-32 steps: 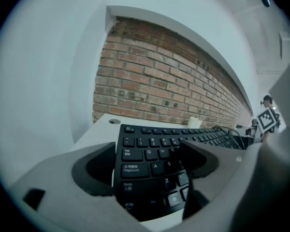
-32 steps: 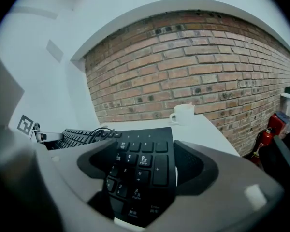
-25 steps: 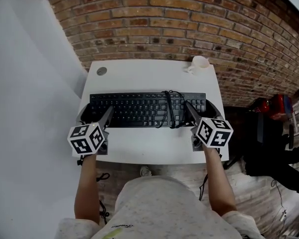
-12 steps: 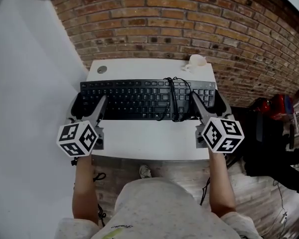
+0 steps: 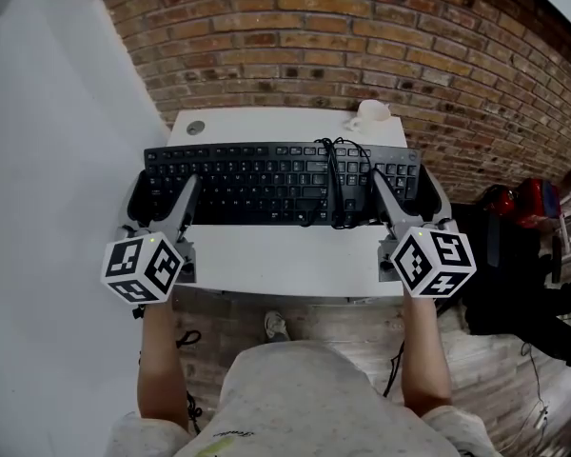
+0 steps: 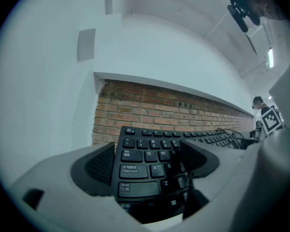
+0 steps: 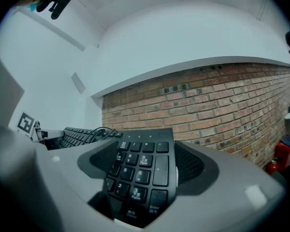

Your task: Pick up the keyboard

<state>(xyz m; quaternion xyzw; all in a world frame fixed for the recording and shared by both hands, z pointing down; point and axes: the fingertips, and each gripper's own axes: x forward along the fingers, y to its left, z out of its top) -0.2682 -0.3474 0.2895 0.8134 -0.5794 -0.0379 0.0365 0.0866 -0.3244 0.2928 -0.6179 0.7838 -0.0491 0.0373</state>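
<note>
A black keyboard (image 5: 266,181) hangs level above the white table (image 5: 285,260), its cable (image 5: 339,184) coiled over the keys right of centre. My left gripper (image 5: 164,190) is shut on the keyboard's left end, one jaw over the keys and one outside the edge. The right gripper (image 5: 403,185) is shut on the number-pad end in the same way. In the left gripper view the Caps Lock and Shift side of the keyboard (image 6: 144,174) sits between the jaws. The right gripper view has the number pad (image 7: 141,170) between its jaws.
A white cup (image 5: 372,115) stands at the table's back right corner, and a round grommet (image 5: 196,129) at the back left. A brick wall (image 5: 362,46) runs right behind the table. A white wall (image 5: 48,160) is on the left, dark and red gear (image 5: 523,208) on the floor at right.
Both grippers have risen and moved away from me toward the wall, carrying the keyboard with them; it now looks larger and sits farther back over the table.
</note>
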